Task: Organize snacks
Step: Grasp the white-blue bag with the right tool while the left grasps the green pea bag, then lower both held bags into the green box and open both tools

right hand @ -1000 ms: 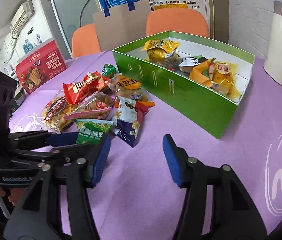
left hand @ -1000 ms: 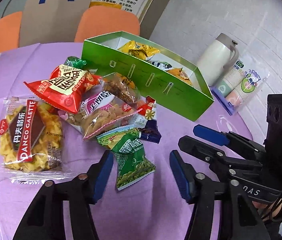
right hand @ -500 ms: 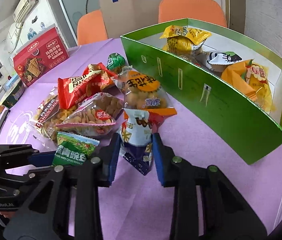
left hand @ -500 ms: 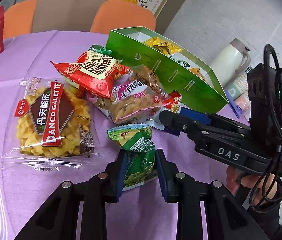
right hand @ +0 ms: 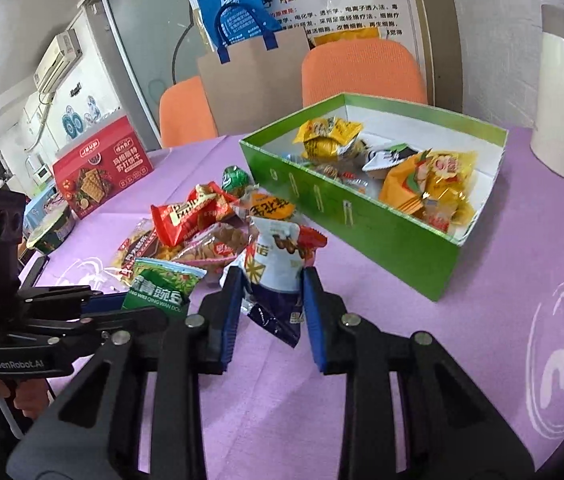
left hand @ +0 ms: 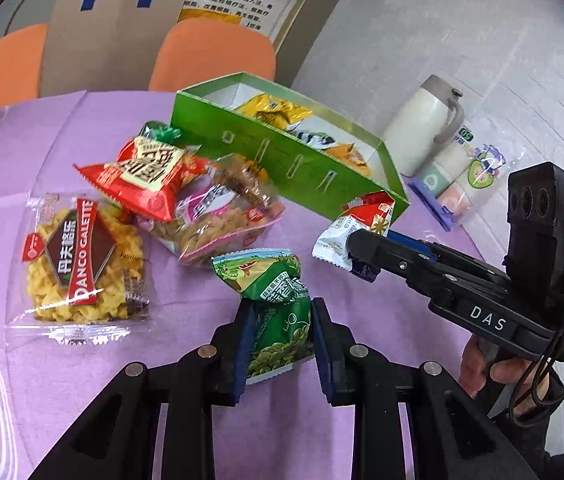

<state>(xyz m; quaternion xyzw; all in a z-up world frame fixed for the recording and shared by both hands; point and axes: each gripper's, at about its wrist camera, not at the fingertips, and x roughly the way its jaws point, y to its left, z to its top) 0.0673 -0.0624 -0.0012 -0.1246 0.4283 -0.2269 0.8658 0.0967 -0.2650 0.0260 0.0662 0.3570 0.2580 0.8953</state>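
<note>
Claws both clamped: left claw pinching green pea packet at lower centre, right claw pinching white-and-red nut packet at centre frame. Green box upper right on purple counter, part-filled.

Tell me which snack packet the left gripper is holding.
The green pea packet, pinched in the left gripper. The white-and-red packet sits in the right gripper; the others lie loose.

I am reading "DANCO GALETTE" on the clear packet at left, "DAS" on my right gripper, "GenRobot.AI" on my left gripper, and "QING WAN DOU" on the green packet.
</note>
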